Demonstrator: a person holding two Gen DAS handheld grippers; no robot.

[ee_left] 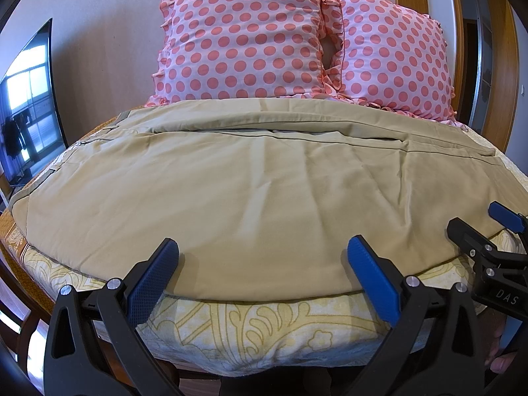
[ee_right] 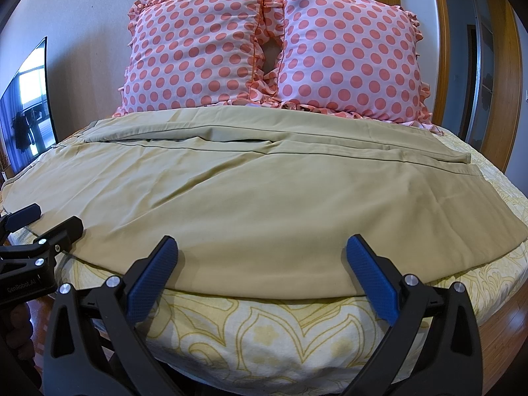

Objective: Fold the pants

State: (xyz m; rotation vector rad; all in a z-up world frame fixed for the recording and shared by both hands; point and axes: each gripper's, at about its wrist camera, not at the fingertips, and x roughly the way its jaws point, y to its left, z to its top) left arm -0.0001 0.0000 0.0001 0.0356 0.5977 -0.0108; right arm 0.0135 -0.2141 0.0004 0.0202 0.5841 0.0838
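Observation:
Khaki pants (ee_left: 250,178) lie spread flat across the bed, one leg folded over the other, waistband to the left and hems to the right; they also show in the right wrist view (ee_right: 250,184). My left gripper (ee_left: 262,250) is open and empty, its blue pads hovering over the pants' near edge. My right gripper (ee_right: 262,250) is open and empty over the same near edge, further right. The right gripper shows at the right of the left wrist view (ee_left: 478,227), and the left gripper at the left of the right wrist view (ee_right: 49,217).
Two pink polka-dot pillows (ee_left: 244,39) (ee_right: 349,56) stand against the wall behind the pants. The bed has a yellow patterned sheet (ee_left: 250,323) with its near edge just under the grippers. A TV screen (ee_left: 29,99) is at the left, a wooden door frame (ee_right: 495,66) at the right.

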